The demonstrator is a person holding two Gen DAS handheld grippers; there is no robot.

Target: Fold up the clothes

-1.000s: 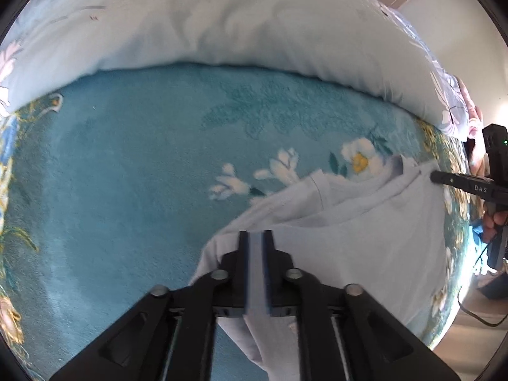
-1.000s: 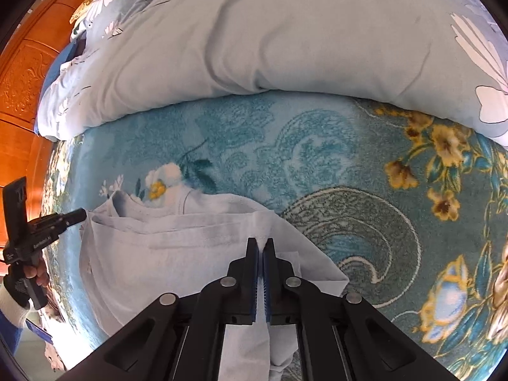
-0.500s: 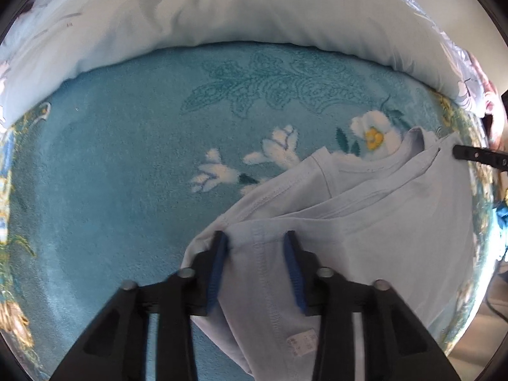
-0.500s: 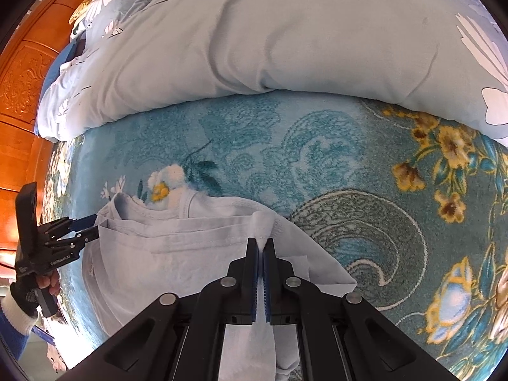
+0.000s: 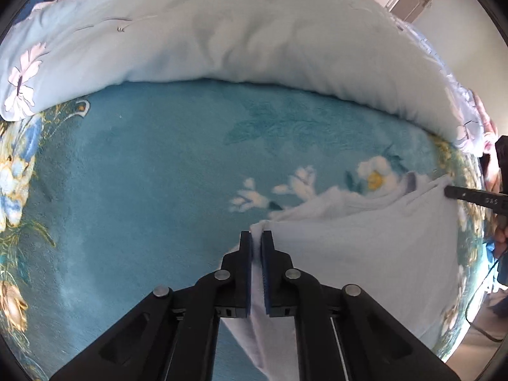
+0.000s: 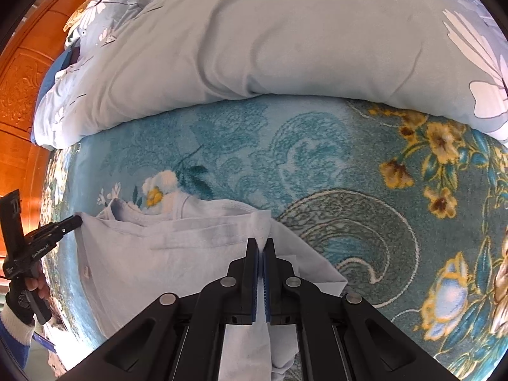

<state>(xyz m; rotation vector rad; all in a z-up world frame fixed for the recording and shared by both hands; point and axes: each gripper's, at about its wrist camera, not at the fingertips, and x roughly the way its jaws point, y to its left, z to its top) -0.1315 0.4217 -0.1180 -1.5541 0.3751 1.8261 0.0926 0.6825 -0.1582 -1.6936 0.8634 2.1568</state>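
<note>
Here a pale blue T-shirt (image 5: 365,247) lies partly folded on a teal floral blanket (image 5: 143,197) that covers a bed, with a light blue flowered duvet (image 5: 238,31) bunched along the far side. The left gripper (image 5: 257,238) points steeply down at the shirt's near left corner; its jaws have just been closing and now pinch a fold of the fabric between the blue pads. The right gripper (image 6: 261,244) is clamped tight on the opposite corner of the same shirt (image 6: 152,254), cloth trailing down between its black fingers (image 6: 250,273). The shirt's neckline sits just beside a white and yellow flower printed on the blanket. A carved wooden headboard (image 6: 19,95) shows at the left edge of the right wrist view
</note>
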